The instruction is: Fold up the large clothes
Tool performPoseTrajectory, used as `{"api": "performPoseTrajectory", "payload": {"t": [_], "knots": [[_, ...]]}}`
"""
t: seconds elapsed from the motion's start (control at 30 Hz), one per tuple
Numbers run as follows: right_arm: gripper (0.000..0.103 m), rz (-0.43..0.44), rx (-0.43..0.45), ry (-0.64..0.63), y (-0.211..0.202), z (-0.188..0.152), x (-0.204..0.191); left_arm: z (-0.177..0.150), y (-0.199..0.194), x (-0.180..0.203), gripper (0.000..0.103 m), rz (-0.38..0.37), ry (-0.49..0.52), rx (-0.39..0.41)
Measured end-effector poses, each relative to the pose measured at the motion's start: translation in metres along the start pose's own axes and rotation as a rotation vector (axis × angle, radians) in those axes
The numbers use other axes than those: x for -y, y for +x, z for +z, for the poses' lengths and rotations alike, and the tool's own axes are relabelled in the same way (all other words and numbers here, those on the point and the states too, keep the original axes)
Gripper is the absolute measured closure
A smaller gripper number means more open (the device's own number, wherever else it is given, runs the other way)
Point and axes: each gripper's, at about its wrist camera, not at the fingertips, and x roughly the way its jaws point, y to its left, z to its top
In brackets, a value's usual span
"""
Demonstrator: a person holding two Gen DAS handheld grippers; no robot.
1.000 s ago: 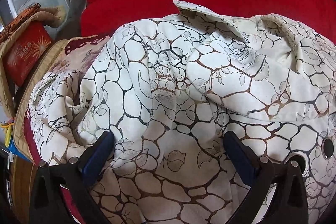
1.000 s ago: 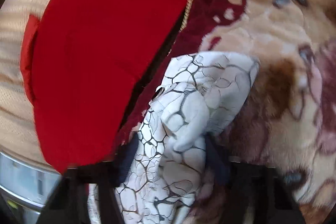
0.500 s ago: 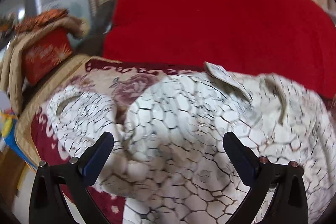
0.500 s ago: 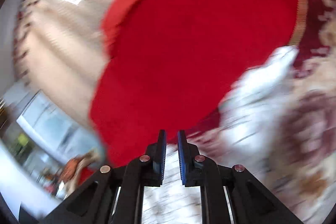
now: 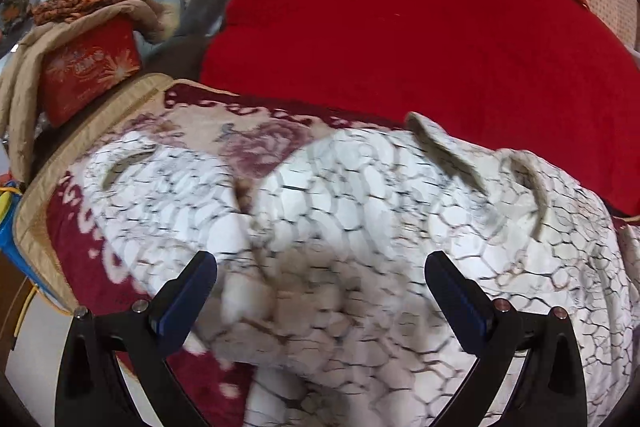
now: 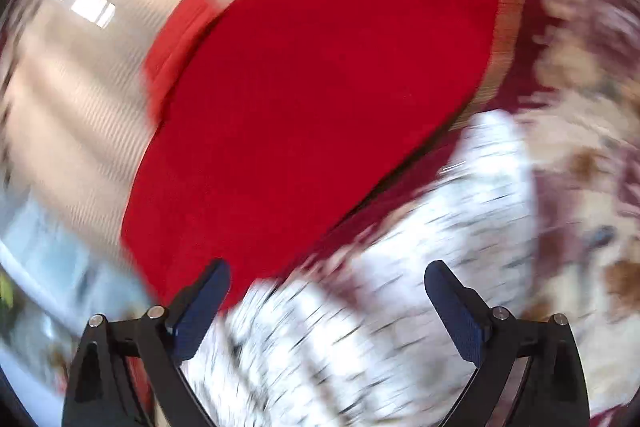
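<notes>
red bedcover (image 5: 400, 39): biggest thing in view, spread across the back, behind the work area; also fills the middle of the right wrist view.
floral blanket (image 5: 256, 143): maroon and beige, tan border, the surface the garment lies on.
white garment (image 5: 360, 227): crackle/leaf print, looks like a jacket or coat, lying rumpled on the floral blanket, just in front of the red bedcover; collar flaps stick up on the far side, one sleeve-like part reaches out to the left. Not flat, not neatly folded.
red box (image 5: 88, 71): far left, under a draped beige cloth, off the work area.
left gripper (image 5: 320, 291): fingers spread wide, nothing pinched, hovering above the middle of the white garment.
right gripper (image 6: 326, 303): fingers spread wide, empty, over one end of the white garment (image 6: 420, 267); view heavily blurred, so contact can't be told.
step: looks like a between-grasps moment, both tools free of the cloth, fold unfinished.
next move: likely needs each gripper down on an edge or the sleeve, pinch, then carry it over the body and flatten the bunching.
</notes>
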Motion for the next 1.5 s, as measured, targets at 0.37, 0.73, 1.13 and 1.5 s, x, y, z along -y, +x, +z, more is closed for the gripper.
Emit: {"api": "performPoseTrajectory", "payload": {"t": [0.37,0.73,1.13,1.5], "knots": [[0.026,-0.109,-0.132,0.289,0.048,0.037,0.122,-0.014,-0.001,0.092,0.000,-0.060,0.240,0.036],[0.079,-0.096,-0.144,0.169,0.116,0.065,0.122,-0.017,0.014,0.120,0.000,-0.081,0.295,0.006],[0.087,0.361,-0.080,-0.164,0.046,0.006,-0.053,-0.007,0.002,0.081,0.000,-0.053,0.188,0.063],[0.082,0.556,-0.434,-0.366,0.101,-0.161,-0.173,0.006,-0.003,-0.003,0.000,-0.049,-0.034,0.080]]}}
